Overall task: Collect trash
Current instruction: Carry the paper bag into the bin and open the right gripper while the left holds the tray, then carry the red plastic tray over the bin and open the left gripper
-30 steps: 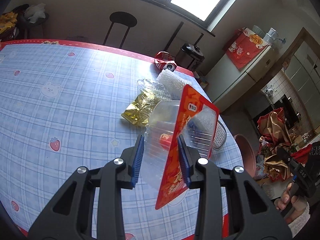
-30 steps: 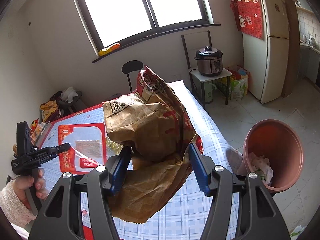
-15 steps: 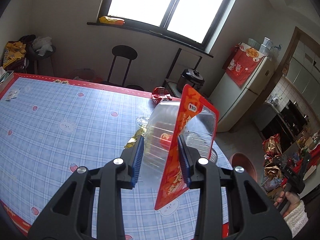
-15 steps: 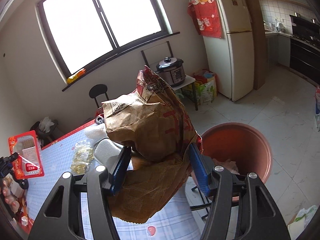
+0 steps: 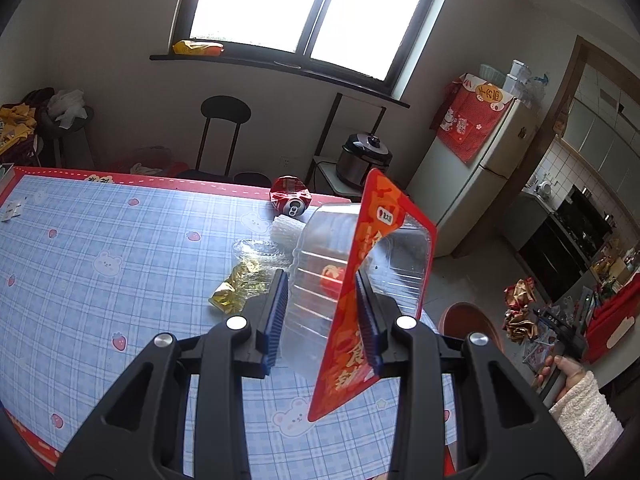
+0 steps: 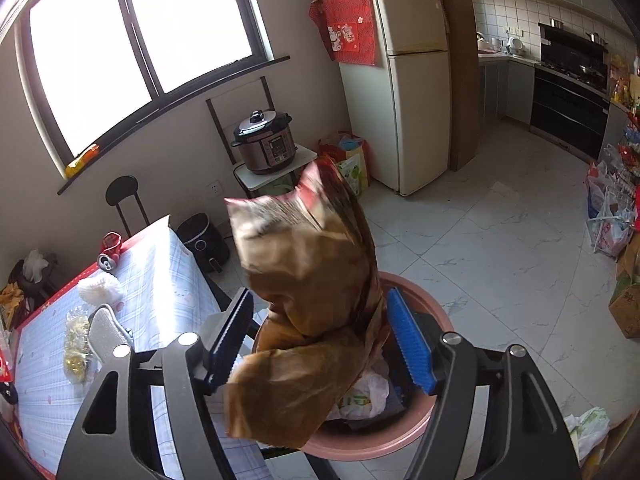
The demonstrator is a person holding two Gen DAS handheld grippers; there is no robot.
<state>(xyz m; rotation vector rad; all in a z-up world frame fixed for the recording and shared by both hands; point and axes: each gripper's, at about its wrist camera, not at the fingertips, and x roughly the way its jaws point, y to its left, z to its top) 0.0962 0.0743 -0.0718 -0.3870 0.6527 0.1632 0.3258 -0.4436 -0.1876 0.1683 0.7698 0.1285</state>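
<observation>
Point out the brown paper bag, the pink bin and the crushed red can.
brown paper bag (image 6: 308,280), right wrist view, on its crumpled middle.
pink bin (image 6: 420,308), right wrist view, on its far rim.
crushed red can (image 5: 290,199), left wrist view, on its dented side.

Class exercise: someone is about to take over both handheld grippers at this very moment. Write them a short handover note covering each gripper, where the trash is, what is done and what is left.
Right gripper: jaws opening, the brown paper bag between them and blurred, right above the pink bin.
Left gripper: shut on the clear plastic tray with red label, held above the table.
Done: bin already holds some white trash.
Left: bin the tray, then the crushed red can, white foam netting and gold wrapper on the table.
</observation>
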